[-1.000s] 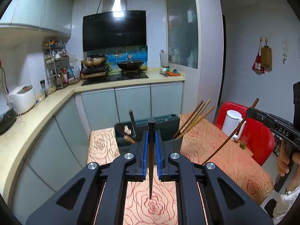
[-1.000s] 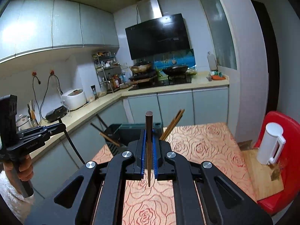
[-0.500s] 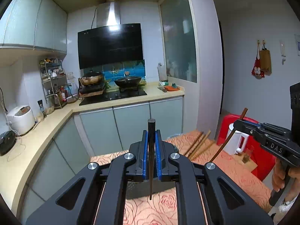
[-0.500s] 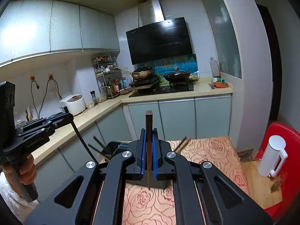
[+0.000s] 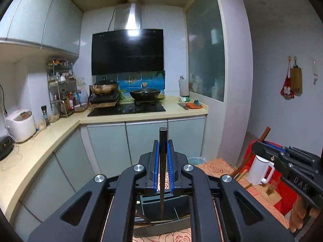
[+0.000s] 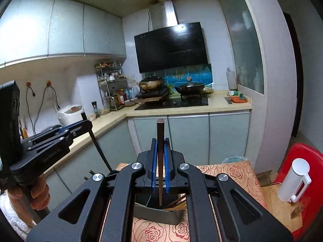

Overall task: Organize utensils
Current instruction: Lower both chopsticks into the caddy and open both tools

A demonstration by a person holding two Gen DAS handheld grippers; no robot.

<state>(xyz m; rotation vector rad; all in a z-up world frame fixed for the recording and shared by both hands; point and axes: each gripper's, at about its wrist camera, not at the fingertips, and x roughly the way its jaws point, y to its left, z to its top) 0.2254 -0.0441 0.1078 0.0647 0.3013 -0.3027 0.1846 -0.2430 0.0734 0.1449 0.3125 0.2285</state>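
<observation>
The left gripper (image 5: 163,147) is showing as matte black linkage arms running up from the lower frame, each carrying round silver screw heads, with bright blue pads lining the inner faces of its two fingers. The right gripper (image 6: 160,147) is showing the same build, and seen from the left wrist camera at lower right its black side is bearing raised lettering. At the lower left of the right wrist view, a white fleecy sleeve (image 6: 12,219) is covering the wrist behind the hand (image 6: 30,193) on the black handle.

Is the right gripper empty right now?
No. In the right wrist view the right gripper is shut on a brown chopstick that stands upright between its blue pads.
</observation>
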